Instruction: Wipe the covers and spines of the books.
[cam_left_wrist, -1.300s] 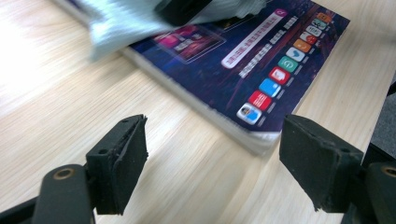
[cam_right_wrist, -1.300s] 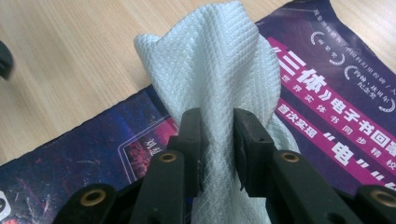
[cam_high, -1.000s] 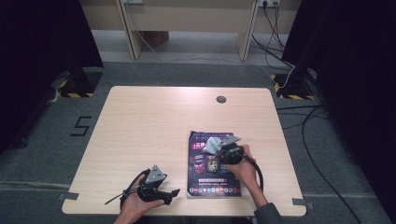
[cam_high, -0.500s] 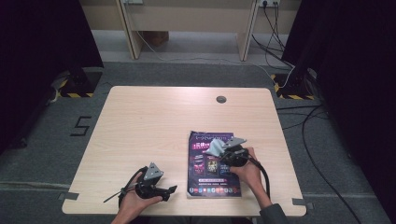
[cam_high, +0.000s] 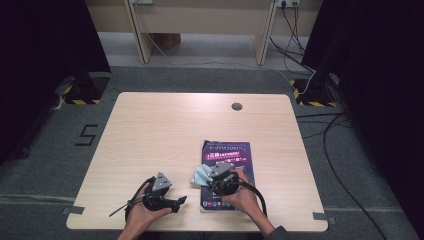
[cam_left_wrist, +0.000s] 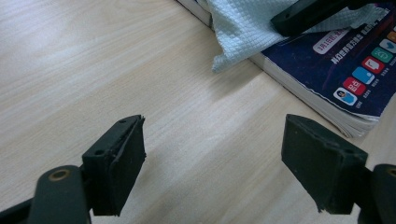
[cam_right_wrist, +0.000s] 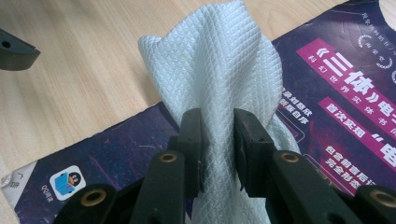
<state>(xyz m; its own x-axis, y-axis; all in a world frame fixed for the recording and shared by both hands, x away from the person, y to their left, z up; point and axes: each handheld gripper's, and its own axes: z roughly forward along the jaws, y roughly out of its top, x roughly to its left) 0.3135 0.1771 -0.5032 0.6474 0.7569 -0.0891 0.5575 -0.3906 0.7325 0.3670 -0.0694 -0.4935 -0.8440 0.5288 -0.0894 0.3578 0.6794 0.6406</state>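
Note:
A dark purple book (cam_high: 227, 155) lies flat on the wooden table (cam_high: 170, 130), near its front right. My right gripper (cam_high: 212, 180) is shut on a pale blue cloth (cam_right_wrist: 219, 70), which it holds against the book's cover (cam_right_wrist: 345, 84). The cloth (cam_high: 201, 175) hangs over the book's left edge. My left gripper (cam_high: 179, 202) rests low on the table to the left of the book, jaws wide open with nothing between them. In the left gripper view the cloth (cam_left_wrist: 243, 28) and the book's corner (cam_left_wrist: 355, 84) lie ahead, with bare wood between the jaws.
A round cable hole (cam_high: 237, 106) sits near the table's far edge. Cables (cam_high: 345, 130) run across the grey floor on the right. Desk legs (cam_high: 137, 35) stand beyond the table.
The right gripper has slid the cloth toward the front of the book. The left gripper has barely moved.

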